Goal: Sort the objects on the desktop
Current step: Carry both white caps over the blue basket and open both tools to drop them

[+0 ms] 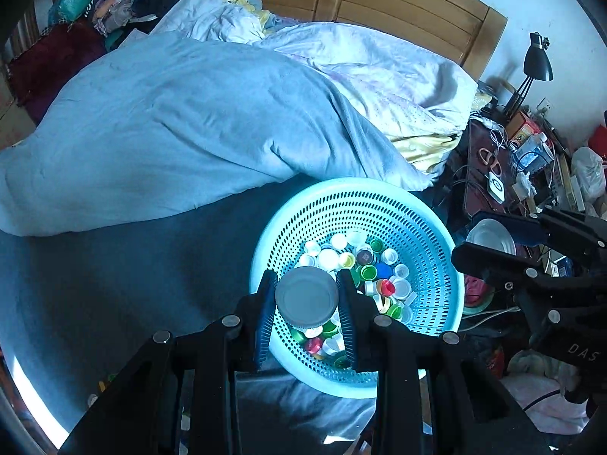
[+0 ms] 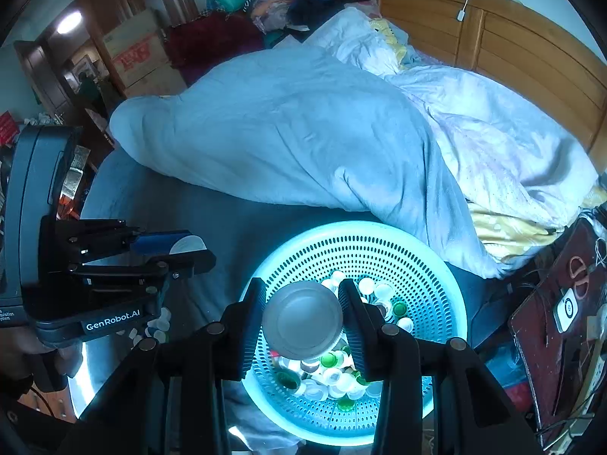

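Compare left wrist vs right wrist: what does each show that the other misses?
Left wrist only: a black desk lamp, and coloured caps in red and blue among the pile.
Right wrist only: cardboard boxes and a doorway at far left, and loose caps lying outside the basket.
Both: the blue basket of caps on the bed, the blue duvet, the wooden headboard, and each gripper's jaws closed on a round grey lid, left and right.
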